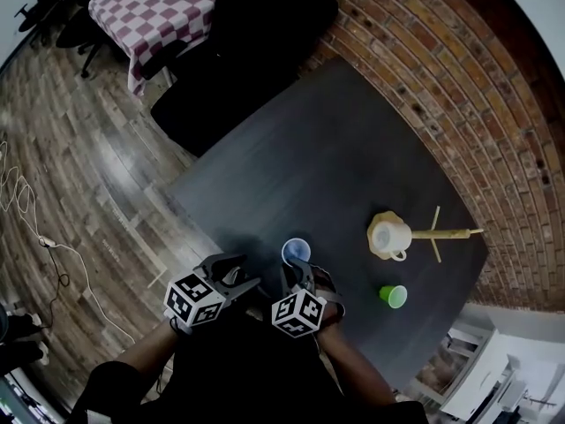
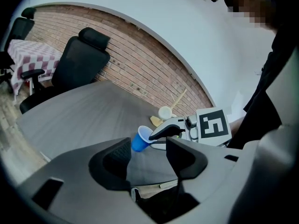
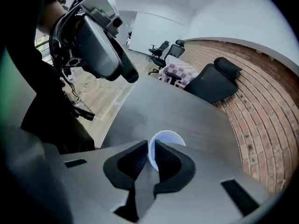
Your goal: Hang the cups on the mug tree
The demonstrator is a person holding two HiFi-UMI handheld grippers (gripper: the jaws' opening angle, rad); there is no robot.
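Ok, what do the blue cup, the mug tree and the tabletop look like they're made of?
Blue cup: likely thin plastic; its wall looks smooth, slightly translucent and pale at the rim.
Mug tree: probably bare wood; its pegs are pale tan and matt.
Tabletop: a dark matt surface with faint streaky grain, perhaps laminate or stained wood; I cannot tell which.

Two handheld grippers, left gripper [image 2: 148,156] and right gripper [image 3: 150,159]: grey moulded shells, thick black jaws, ribbed black pads [image 2: 122,152]. Dark rectangular slots [image 3: 238,190] in shells either side of jaws. Side-on, pale grey arms with black tips. Carry a white cube each, black square markers on faces: left cube [image 1: 196,299], right cube [image 1: 298,312]. Round metal fittings [image 2: 189,122] beside right cube. Black cables [image 3: 63,29] looped behind left gripper's body. Wears dark top [image 1: 238,374].
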